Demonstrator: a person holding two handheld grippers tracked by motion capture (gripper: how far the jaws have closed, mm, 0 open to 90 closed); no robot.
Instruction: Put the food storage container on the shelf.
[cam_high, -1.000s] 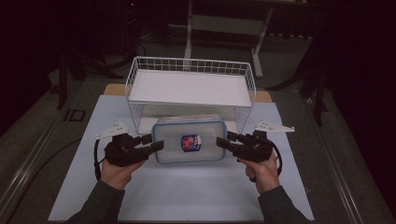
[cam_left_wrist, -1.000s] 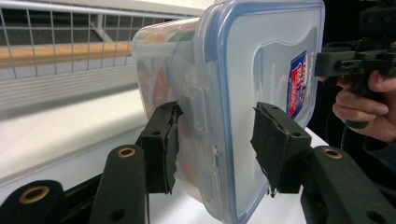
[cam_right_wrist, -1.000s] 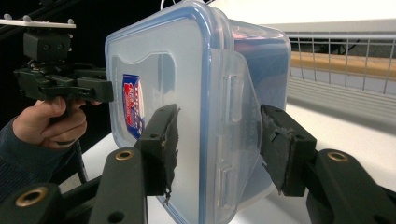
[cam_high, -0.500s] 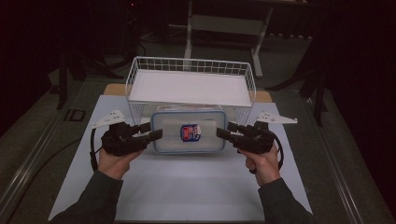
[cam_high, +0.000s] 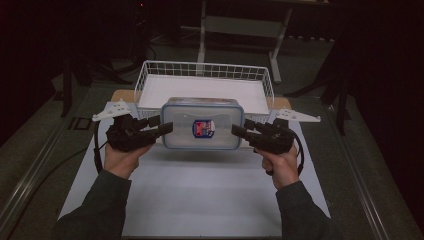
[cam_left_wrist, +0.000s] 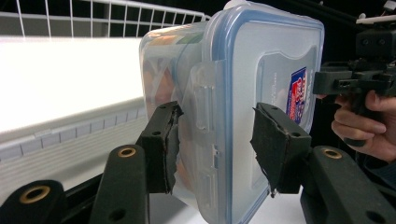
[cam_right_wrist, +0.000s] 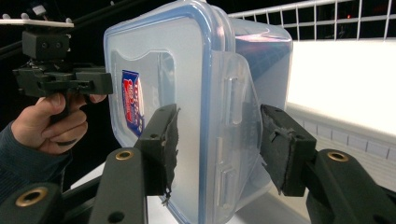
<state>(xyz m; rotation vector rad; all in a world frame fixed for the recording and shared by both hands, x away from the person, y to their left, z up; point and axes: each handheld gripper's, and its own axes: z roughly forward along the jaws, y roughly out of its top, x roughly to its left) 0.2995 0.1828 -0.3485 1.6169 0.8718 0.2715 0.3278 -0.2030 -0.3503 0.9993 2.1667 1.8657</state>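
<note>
A clear plastic food container (cam_high: 202, 130) with a blue-rimmed lid and a red-and-blue sticker hangs level above the white mat, just in front of the wire basket. My left gripper (cam_high: 167, 127) is shut on its left end, and my right gripper (cam_high: 237, 131) is shut on its right end. In the left gripper view the pads clamp the container (cam_left_wrist: 243, 93) across lid and base at the side latch. The right gripper view has the same clamp on the container (cam_right_wrist: 187, 93), with the left gripper (cam_right_wrist: 60, 79) beyond it.
A white wire basket (cam_high: 205, 64) with a white floor stands right behind the container. The white mat (cam_high: 200, 200) covers the table in front. A table frame stands in the dark at the back. Cables trail from both grippers.
Both hands have risen with the container between them. It has come up off the mat and now hangs nearer the basket's front rim.
</note>
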